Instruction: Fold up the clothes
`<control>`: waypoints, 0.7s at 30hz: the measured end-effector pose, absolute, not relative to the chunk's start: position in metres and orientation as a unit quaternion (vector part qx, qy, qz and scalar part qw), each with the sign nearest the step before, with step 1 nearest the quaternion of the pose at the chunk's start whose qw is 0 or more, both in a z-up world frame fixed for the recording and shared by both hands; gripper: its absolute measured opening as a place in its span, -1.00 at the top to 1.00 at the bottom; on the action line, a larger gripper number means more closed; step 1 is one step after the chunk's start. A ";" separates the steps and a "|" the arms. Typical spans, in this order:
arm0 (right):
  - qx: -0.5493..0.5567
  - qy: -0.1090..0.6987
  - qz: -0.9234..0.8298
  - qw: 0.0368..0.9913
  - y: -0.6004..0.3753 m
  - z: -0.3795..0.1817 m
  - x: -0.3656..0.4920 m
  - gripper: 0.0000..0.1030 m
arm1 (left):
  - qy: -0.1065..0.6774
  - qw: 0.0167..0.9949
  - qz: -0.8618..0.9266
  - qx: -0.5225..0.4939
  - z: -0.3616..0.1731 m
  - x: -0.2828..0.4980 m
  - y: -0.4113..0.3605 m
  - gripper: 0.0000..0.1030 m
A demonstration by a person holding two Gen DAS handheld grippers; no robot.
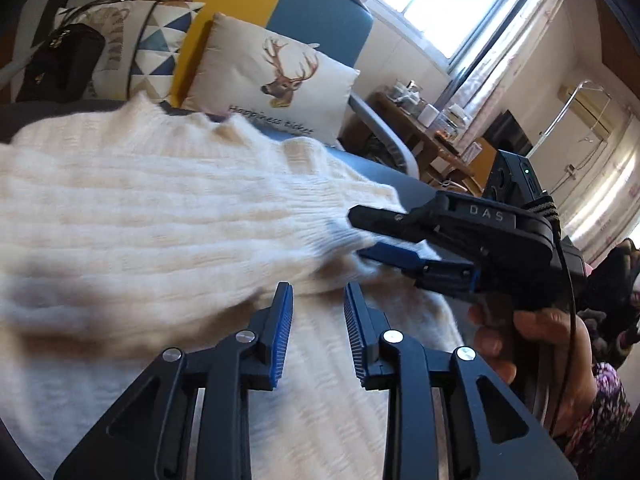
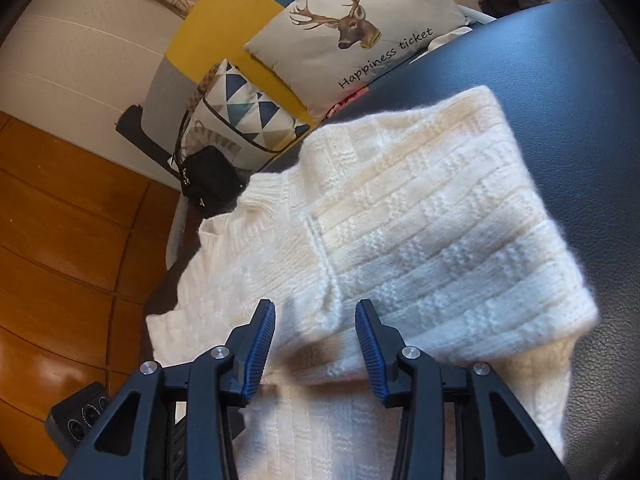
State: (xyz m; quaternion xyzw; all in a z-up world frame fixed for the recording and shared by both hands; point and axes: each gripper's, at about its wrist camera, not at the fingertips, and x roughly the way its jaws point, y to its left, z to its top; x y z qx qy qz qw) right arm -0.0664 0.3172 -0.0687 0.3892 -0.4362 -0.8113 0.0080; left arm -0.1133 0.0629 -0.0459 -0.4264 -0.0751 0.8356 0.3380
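1. On the dark seat (image 2: 560,100) lies the white sweater (image 2: 400,220), with one part folded over the rest.
2. The right claw (image 2: 316,332) is open over the fold and holds nothing.
3. The left claw (image 1: 318,300) is open over the knit, empty too.
4. I think a fold is in hand; the next fold needs a grip on an edge.
5. I see no boxes or baskets.

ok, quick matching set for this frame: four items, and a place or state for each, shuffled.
Items:
1. white sweater
2. deer cushion
3. black bag
4. left tool

Places/states:
A. propped against the sofa back
B. open, above the knit
C. spread on the dark seat
D. beside the triangle cushion

Pairs: 1-C, 2-A, 3-D, 4-B
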 end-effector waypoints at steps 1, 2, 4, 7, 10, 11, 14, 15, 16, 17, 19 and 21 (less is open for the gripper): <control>0.388 -0.436 -0.812 0.013 0.315 -0.069 -0.068 0.18 | -0.071 0.330 0.839 -0.426 -0.045 -0.113 0.055 0.44; 0.387 -0.435 -0.813 0.016 0.313 -0.069 -0.070 0.18 | -0.067 0.322 0.843 -0.426 -0.044 -0.112 0.046 0.44; 0.395 -0.423 -0.816 0.008 0.309 -0.069 -0.073 0.27 | -0.059 0.306 0.850 -0.425 -0.042 -0.111 0.030 0.44; 0.399 -0.400 -0.825 0.010 0.302 -0.069 -0.079 0.69 | -0.058 0.264 0.859 -0.434 -0.043 -0.116 -0.005 0.44; 0.401 -0.396 -0.826 0.020 0.296 -0.064 -0.085 0.85 | -0.088 0.251 0.860 -0.436 -0.046 -0.120 -0.035 0.44; 0.394 -0.398 -0.828 0.021 0.295 -0.059 -0.086 0.86 | -0.101 0.249 0.859 -0.435 -0.047 -0.121 -0.045 0.44; 0.365 -0.392 -0.844 0.025 0.294 -0.038 -0.086 0.87 | -0.136 0.252 0.850 -0.442 -0.054 -0.123 -0.064 0.44; 0.358 -0.389 -0.848 0.027 0.293 -0.029 -0.087 0.87 | -0.146 0.263 0.842 -0.447 -0.056 -0.123 -0.065 0.44; 0.351 -0.387 -0.852 0.030 0.292 -0.021 -0.089 0.87 | -0.158 0.281 0.834 -0.447 -0.056 -0.122 -0.064 0.44; 0.343 -0.385 -0.856 0.032 0.291 -0.013 -0.090 0.87 | -0.166 0.299 0.830 -0.441 -0.055 -0.120 -0.062 0.44; 0.327 -0.390 -0.860 0.039 0.290 0.004 -0.093 0.87 | -0.168 0.321 0.830 -0.424 -0.051 -0.115 -0.058 0.44; 0.311 -0.396 -0.863 0.044 0.289 0.021 -0.096 0.87 | -0.147 0.316 0.836 -0.424 -0.050 -0.116 -0.049 0.44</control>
